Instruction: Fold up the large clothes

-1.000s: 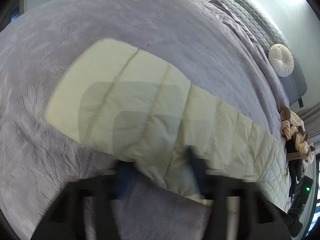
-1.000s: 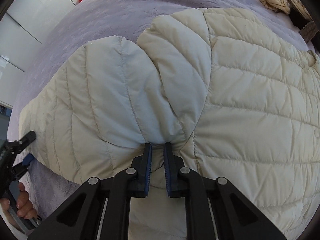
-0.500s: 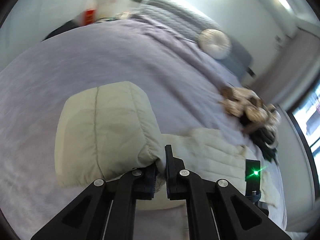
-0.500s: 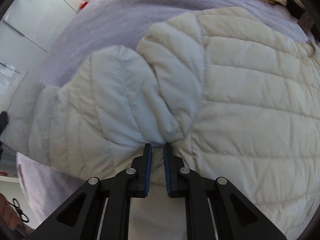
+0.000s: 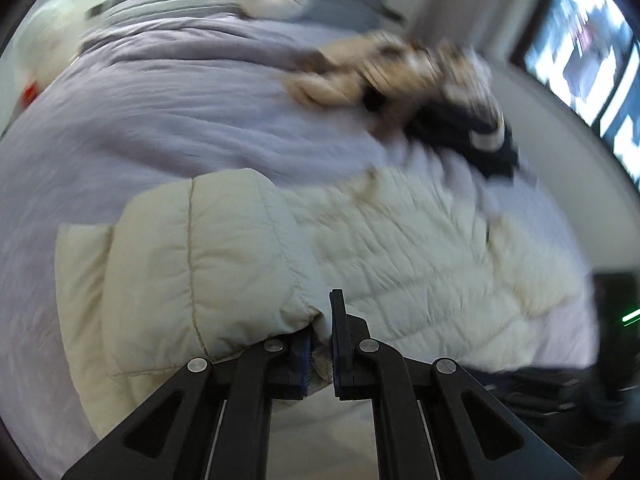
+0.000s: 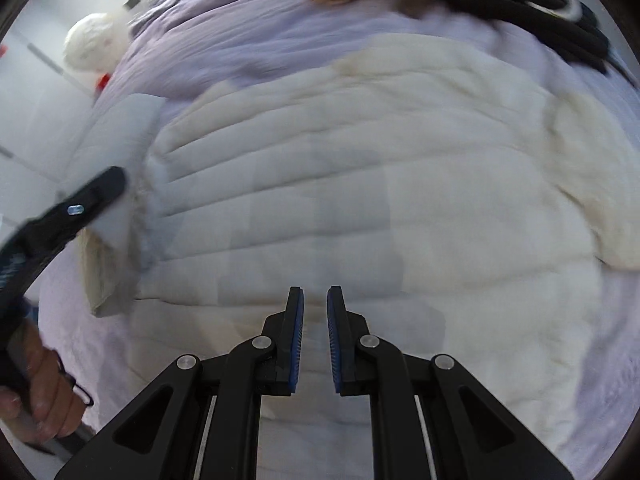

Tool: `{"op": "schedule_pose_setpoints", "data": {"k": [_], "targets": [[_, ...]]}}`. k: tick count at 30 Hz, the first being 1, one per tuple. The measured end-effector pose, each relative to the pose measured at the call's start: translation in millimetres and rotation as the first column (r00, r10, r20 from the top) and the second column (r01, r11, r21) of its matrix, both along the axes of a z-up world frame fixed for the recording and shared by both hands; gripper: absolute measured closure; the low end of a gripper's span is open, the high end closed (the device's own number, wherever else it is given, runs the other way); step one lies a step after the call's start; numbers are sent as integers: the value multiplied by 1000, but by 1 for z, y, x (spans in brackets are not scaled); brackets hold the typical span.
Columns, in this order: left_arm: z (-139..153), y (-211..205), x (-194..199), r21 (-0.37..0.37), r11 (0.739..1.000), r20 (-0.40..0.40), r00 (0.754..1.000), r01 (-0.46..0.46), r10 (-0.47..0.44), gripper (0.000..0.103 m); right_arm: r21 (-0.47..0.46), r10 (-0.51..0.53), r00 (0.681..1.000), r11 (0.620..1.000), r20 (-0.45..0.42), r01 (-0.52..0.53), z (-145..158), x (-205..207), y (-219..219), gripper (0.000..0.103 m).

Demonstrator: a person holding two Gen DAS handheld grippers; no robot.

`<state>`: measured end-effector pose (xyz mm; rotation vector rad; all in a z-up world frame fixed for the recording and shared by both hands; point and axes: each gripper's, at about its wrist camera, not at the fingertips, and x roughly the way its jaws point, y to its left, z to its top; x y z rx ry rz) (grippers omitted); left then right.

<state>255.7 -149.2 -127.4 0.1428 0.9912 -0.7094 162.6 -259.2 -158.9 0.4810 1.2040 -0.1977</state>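
Two hand-held grippers over a lilac bedspread (image 5: 160, 128) — left (image 5: 321, 340) pinching the cream jacket (image 5: 224, 264), right (image 6: 315, 320) pinching its fabric.

The jacket (image 5: 224, 264) is quilted cream cloth, puffy, with a faint sheen on its stitched panels. Under it, the bed cover (image 5: 152, 120) is lilac fabric, matt and softly napped. The left gripper (image 5: 321, 344) and right gripper (image 6: 315, 340) are matt black plastic with bright metal pins and ribbed blue pads (image 6: 297, 344). At upper right, blurred clothes (image 5: 400, 76) look like coarse beige knit.
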Motion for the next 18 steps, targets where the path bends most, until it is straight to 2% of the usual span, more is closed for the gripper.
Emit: {"op": "schedule_pose_setpoints", "data": {"k": [4,7,10,12,13,14,16,18], "targets": [[-25,-51,-21,133,987,28,995,90,-94,94,0,-75,997,997,5,75,-3,-20,-38,90],[-39,-66,-36,222,969,59,990,113,-129,94,8,-112,994,994,10,112,-6,-30,-59,90],[-45,-68,-43,273,955,71,988,112,-136,93,22,-131,991,991,13,131,-11,-39,-75,90],[-45,-70,-43,280,953,76,987,112,-139,93,30,-141,990,990,15,141,-12,-42,-81,90],[-43,-68,-43,281,953,77,987,112,-139,87,37,-145,989,989,17,145,-13,-42,-83,90],[-42,-69,-43,279,954,73,988,114,-139,51,42,-149,989,988,19,148,-13,-42,-85,90],[-37,-65,-43,273,957,76,990,93,-118,6,44,-151,988,988,22,150,-12,-46,-86,89],[-28,-62,-47,253,963,98,987,96,-124,6,42,-148,989,988,22,147,-11,-47,-87,89]]}}
